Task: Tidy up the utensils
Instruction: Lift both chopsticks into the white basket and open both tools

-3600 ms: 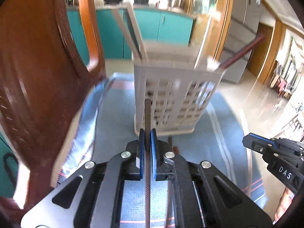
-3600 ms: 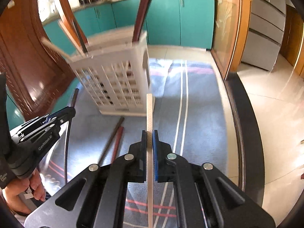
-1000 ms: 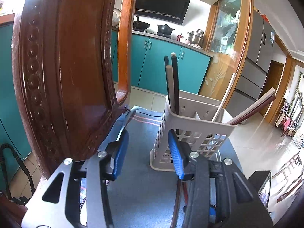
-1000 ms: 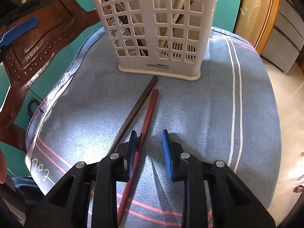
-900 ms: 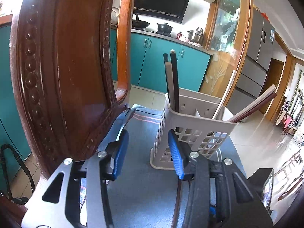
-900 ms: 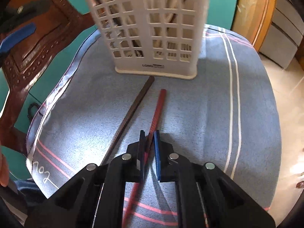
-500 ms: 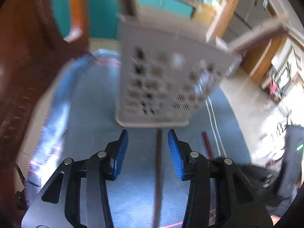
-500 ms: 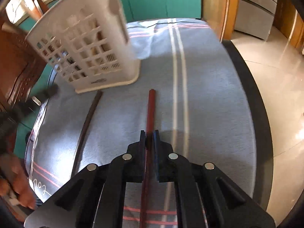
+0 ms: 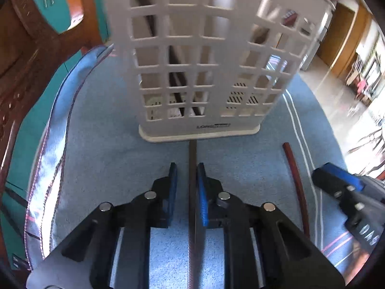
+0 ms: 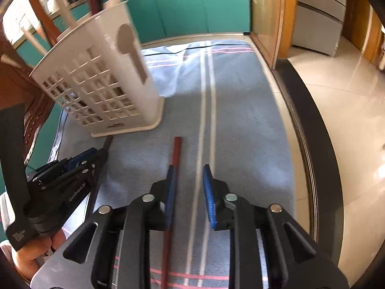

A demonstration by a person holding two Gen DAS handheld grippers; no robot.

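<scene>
A white lattice utensil basket (image 9: 204,67) stands on the blue cloth and holds several chopsticks; it also shows in the right wrist view (image 10: 101,89). A dark brown chopstick (image 9: 192,154) lies on the cloth between the fingers of my left gripper (image 9: 186,171), touching the right pad, with a gap at the left pad. A red chopstick (image 10: 175,151) lies on the cloth against the left pad of my right gripper (image 10: 189,172), whose jaws stand apart. The red chopstick also shows in the left wrist view (image 9: 292,166).
A blue cloth with white and pink stripes (image 10: 240,120) covers a round table with a dark rim (image 10: 310,130). A carved wooden chair (image 9: 28,55) stands close at the left. Teal cabinets (image 10: 192,2) and tiled floor (image 10: 341,77) lie beyond.
My right gripper was shut on the red chopstick half a second ago and has opened, leaving it on the cloth. My left gripper has dropped low around the dark chopstick and narrowed its jaws.
</scene>
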